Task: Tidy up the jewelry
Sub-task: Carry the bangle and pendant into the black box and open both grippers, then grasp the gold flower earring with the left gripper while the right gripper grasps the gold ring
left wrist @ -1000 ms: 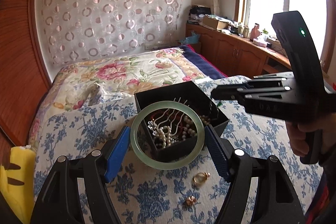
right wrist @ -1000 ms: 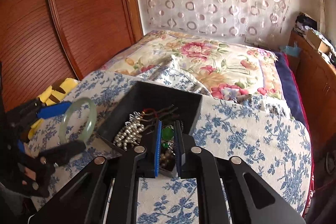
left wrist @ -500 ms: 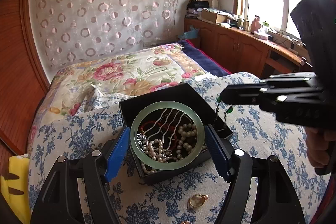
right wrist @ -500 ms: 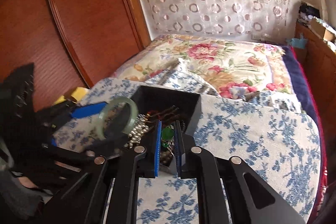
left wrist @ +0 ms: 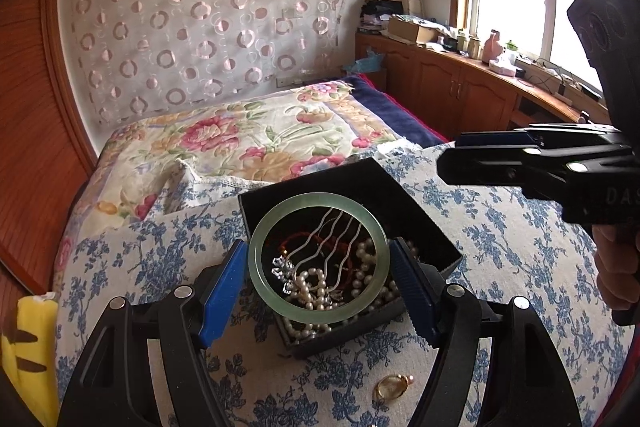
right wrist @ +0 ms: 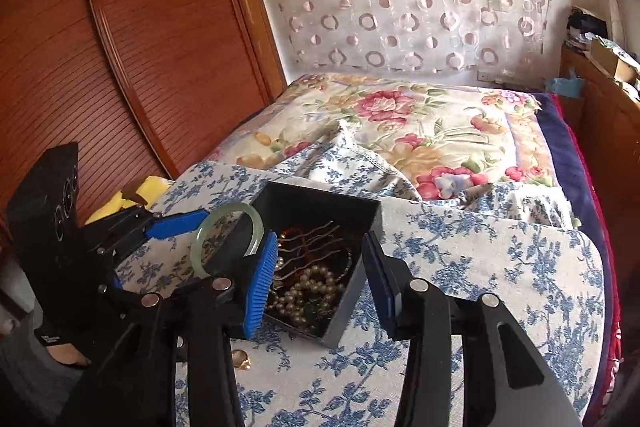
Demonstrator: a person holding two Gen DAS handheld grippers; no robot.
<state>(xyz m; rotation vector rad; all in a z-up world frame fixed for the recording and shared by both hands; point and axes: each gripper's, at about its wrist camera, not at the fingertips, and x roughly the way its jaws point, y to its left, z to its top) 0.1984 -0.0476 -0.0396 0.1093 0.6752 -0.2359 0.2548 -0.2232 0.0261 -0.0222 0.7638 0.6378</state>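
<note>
My left gripper [left wrist: 319, 281] is shut on a pale green jade bangle [left wrist: 260, 247], held upright just above the near edge of an open black jewelry box [left wrist: 420, 223]. The box holds pearl strands [left wrist: 312, 281], a silver wavy hairpin and red cord. In the right wrist view the bangle [right wrist: 256, 223] hangs over the box's left rim [right wrist: 316, 195]. My right gripper [right wrist: 320, 283] is open and empty over the box; the green piece lies inside [right wrist: 316, 311]. The right gripper also shows in the left wrist view [left wrist: 460, 157].
A gold pendant [left wrist: 390, 385] lies on the blue-flowered cloth [left wrist: 500, 227] in front of the box; it also shows in the right wrist view [right wrist: 241, 359]. A yellow object [left wrist: 24, 347] sits at the left edge. A floral bed and wooden cabinets lie beyond.
My right gripper has opened and let the green piece drop into the box. My left gripper has carried the bangle forward, over the box.
</note>
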